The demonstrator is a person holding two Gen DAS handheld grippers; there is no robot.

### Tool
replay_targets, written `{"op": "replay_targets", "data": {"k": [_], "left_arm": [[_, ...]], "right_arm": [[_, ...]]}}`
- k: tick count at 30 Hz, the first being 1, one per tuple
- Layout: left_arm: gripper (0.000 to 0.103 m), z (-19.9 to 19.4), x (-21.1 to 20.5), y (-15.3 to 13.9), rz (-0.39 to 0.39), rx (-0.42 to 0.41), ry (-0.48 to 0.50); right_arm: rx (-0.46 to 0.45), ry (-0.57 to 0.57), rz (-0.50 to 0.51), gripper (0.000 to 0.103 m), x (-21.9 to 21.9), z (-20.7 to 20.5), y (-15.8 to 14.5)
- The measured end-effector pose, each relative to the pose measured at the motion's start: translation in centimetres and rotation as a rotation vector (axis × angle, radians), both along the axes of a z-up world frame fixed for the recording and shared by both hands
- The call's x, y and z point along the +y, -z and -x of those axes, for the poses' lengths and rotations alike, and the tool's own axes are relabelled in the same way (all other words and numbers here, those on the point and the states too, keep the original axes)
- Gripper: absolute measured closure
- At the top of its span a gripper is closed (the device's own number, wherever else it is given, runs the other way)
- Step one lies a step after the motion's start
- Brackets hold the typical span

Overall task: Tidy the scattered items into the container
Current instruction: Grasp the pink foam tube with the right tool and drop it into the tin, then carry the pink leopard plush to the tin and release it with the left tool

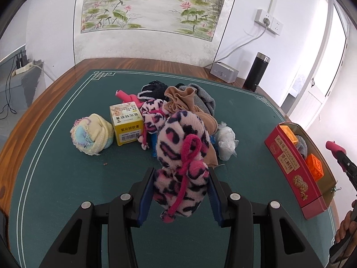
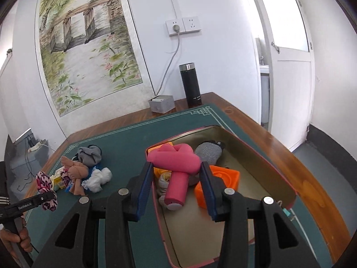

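My left gripper [image 1: 181, 176] is shut on a pink leopard-print plush item [image 1: 181, 154], lifted above the green mat; the same item [image 2: 45, 184] shows at the left of the right wrist view. My right gripper [image 2: 175, 172] is shut on a knotted pink sock [image 2: 176, 167], held over the red tin [image 2: 256, 149]. In the tin lie orange blocks [image 2: 223, 178] and a grey sock [image 2: 207, 153]. On the mat remains a pile: a second leopard piece [image 1: 152, 116], a tan stocking [image 1: 185, 102], a yellow box [image 1: 127, 122], a pastel rolled sock [image 1: 91, 134], a white wad [image 1: 226, 139].
A black flask [image 1: 255, 71] and a small grey box [image 1: 224, 72] stand on the wooden table's far edge, near the wall socket cable. The tin [image 1: 294, 169] sits at the mat's right side. A person's hand [image 2: 15, 237] holds the left gripper's handle.
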State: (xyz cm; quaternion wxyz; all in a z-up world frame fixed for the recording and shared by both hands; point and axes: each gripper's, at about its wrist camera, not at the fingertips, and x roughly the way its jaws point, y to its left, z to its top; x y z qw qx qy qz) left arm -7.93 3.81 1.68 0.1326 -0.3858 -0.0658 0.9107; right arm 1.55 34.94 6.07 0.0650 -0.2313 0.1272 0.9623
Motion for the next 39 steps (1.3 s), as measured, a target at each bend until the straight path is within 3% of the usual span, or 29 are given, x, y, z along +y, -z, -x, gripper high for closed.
{"op": "replay_targets", "data": {"k": [12,19,24,33,39], "left_arm": [[0.057,-0.7,1.4,-0.3,-0.002,0.015,0.045],[0.057,-0.6,3.7,-0.5,-0.033,-0.012,0.107],[0.057,-0.9,8.0,-2.1,-0.017,0.015,0.208],[0.057,-2.6,18.4,-4.1,-0.021,0.061,0.439],[0.057,-3.2,23.7,-4.7,-0.042,0.068,0.541]], "right_arm": [[0.077,0.028,0.061,0.052,1.8,-1.2,0.1],[0.071,0.08,0.026,0.052,2.1,-1.0,0.3],[0.089,0.152,0.035,0.044,3.4,-1.7,0.1],[0.108,0.256,0.074,0.043,5.7,-3.0,-0.2],[0.117,0.296,0.09,0.043,6.7,-3.6,-0.4]]}}
